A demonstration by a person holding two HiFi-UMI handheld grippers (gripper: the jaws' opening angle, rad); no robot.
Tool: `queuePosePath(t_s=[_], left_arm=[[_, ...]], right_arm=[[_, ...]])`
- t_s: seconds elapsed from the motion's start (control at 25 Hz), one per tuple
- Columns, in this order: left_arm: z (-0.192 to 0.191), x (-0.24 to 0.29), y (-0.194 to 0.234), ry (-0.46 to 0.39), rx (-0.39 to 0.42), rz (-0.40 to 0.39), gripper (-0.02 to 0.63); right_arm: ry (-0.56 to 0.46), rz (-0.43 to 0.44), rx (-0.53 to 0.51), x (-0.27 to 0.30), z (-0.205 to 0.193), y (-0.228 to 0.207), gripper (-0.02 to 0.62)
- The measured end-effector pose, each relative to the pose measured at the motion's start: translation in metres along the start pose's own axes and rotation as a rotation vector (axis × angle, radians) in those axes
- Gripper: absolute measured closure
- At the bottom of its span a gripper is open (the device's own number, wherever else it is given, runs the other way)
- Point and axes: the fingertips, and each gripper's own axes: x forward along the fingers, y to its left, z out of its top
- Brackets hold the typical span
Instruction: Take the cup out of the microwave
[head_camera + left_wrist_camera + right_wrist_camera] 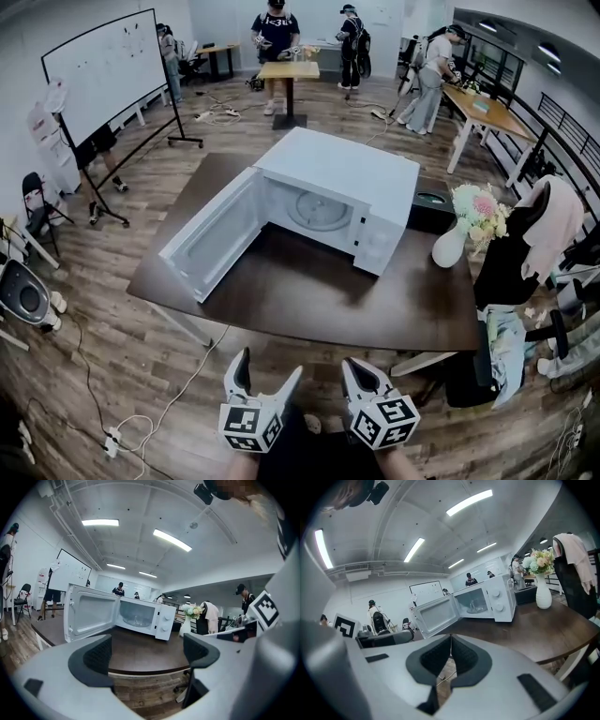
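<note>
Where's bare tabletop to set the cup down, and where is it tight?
Bare: the wide strip of table in front of the microwave, between its open door and the vase. Crowded: the right rear corner, where the vase and a black object sit beside the microwave.

Microwave (347,187): stood on the table (309,300), its door (211,234) swung out to the left.
Cup (474,605): sat inside the microwave.
Vase (450,246): stood on the table, right of the microwave.
</note>
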Motion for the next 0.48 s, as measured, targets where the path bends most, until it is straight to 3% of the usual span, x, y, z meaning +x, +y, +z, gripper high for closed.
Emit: queuePosePath(t_s=[0.48], left_arm=[[0.004,0.044,-0.002,0.023,-0.003,-0.049,0.149]], right_arm=[[0.010,-0.032,0.034,0.022,0.006,-0.025,0.600]])
